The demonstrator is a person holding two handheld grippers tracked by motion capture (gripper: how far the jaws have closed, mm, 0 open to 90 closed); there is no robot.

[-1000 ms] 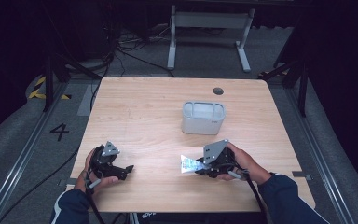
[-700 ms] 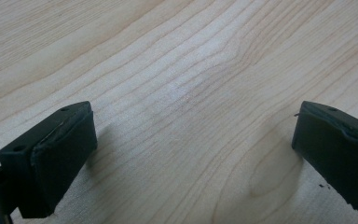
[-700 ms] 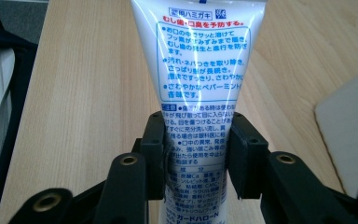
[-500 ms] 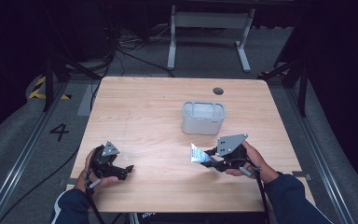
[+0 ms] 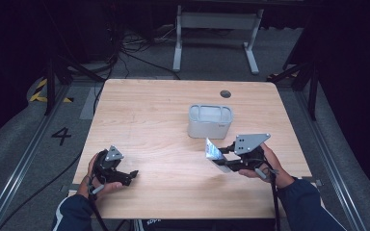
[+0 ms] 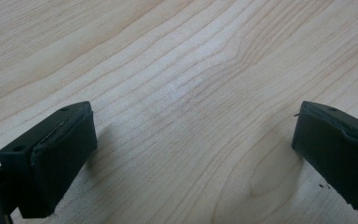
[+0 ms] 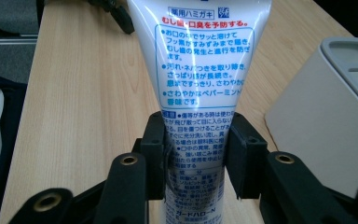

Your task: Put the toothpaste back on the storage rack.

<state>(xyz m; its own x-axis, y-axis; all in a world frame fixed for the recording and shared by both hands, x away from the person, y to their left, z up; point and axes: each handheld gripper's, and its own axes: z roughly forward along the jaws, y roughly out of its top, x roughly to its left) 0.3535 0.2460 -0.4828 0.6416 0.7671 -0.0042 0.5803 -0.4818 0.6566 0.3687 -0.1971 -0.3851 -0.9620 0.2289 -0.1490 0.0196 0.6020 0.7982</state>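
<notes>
A white tube of toothpaste (image 7: 200, 70) with blue and red print is clamped between the jaws of my right gripper (image 7: 196, 156). In the high view the tube (image 5: 214, 151) sticks out to the left of my right gripper (image 5: 224, 156), lifted off the table in front of a grey box (image 5: 210, 121). My left gripper (image 5: 131, 176) rests low at the table's front left. Its jaws stand wide apart over bare wood in the left gripper view (image 6: 191, 144), with nothing between them.
The grey open-topped box (image 7: 335, 107) stands just right of the tube in the right gripper view. A dark round hole (image 5: 225, 94) marks the wooden table (image 5: 149, 115) near its far edge. A metal stand (image 5: 217, 29) and cables lie on the floor beyond.
My right gripper has risen and moved right with the tube, which now tilts up off the table. The left gripper has stayed where it was.
</notes>
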